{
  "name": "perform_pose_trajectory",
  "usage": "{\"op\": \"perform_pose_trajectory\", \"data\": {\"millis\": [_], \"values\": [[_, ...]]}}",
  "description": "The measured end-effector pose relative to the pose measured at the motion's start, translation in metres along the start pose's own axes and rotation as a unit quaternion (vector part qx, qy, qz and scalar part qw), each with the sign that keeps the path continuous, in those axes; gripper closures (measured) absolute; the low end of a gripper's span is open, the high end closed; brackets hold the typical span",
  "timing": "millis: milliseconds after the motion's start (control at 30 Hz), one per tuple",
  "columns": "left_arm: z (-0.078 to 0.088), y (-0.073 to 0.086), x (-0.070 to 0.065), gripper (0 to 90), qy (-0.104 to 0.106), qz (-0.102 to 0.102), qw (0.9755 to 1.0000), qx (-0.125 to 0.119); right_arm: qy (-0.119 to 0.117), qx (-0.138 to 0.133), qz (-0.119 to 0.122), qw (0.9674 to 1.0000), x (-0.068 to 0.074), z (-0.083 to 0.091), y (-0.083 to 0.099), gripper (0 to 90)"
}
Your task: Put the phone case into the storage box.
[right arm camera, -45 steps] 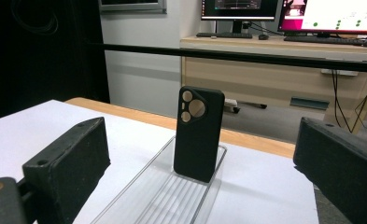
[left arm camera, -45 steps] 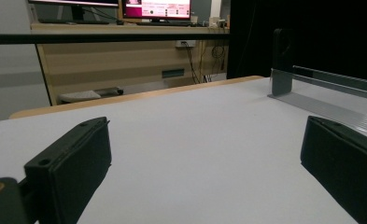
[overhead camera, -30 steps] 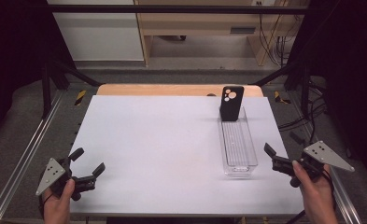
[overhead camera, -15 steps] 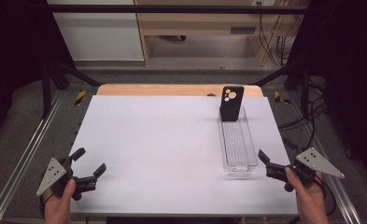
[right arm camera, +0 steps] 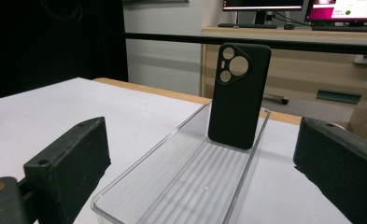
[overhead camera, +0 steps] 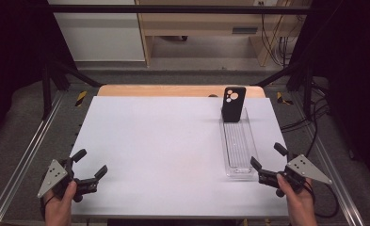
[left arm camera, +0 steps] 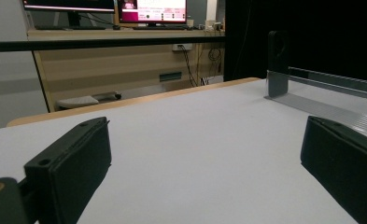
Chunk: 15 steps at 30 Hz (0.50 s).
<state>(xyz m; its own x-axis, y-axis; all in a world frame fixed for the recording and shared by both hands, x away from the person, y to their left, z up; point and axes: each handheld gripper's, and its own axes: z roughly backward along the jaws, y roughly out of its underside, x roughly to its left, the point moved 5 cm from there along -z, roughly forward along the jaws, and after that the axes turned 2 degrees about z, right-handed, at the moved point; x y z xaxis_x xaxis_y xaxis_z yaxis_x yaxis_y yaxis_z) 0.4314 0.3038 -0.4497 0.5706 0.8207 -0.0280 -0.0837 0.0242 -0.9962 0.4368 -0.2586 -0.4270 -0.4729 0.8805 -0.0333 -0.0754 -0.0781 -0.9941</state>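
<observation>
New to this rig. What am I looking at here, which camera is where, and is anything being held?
No robot arm: a person holds a two-jaw tool in each hand. The high view looks down from above the person's side of the white table. There the left hand-held gripper sits at the near left corner and the right hand-held gripper at the near right. The other two pictures come from cameras riding on each tool, looking out between its own black jaws.

On the table lies a clear plastic tray with a black phone case standing upright at its far end. Both sets of jaws are open and hold nothing; the right one points at the tray's near end.
</observation>
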Motion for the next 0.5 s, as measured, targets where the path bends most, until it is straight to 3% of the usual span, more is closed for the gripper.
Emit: {"op": "perform_pose_trajectory", "data": {"millis": [500], "values": [[-0.007, 0.003, -0.004, 2.0, 0.007, -0.008, 0.9999, 0.011, -0.014, 0.019, -0.011, 0.9997, 0.006, -0.007, 0.023, 3.9]]}}
